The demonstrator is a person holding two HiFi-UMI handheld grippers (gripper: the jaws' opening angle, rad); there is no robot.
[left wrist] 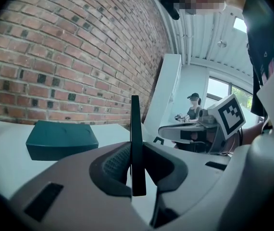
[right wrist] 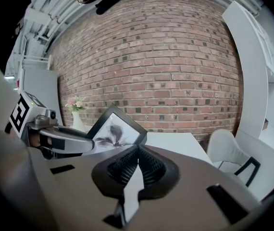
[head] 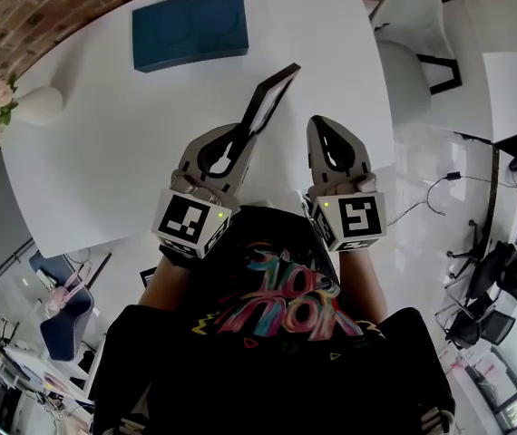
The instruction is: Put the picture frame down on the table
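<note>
A black picture frame (head: pixel 272 98) with a pale flower print (right wrist: pixel 115 129) is held up over the white table (head: pixel 104 152), tilted on a corner. My left gripper (head: pixel 241 141) is shut on the frame's near edge. In the left gripper view the frame (left wrist: pixel 136 143) shows edge-on as a thin dark bar between the jaws. My right gripper (head: pixel 327 123) hovers just right of the frame, apart from it, shut with nothing between its pads (right wrist: pixel 127 165). Whether the frame touches the table I cannot tell.
A dark teal box (head: pixel 190 27) lies at the table's far side, also seen in the left gripper view (left wrist: pixel 62 139). A white vase (head: pixel 36 105) with pink flowers stands at the left edge. A white chair (head: pixel 413 43) sits off the right edge. A brick wall (right wrist: pixel 166 57) lies beyond.
</note>
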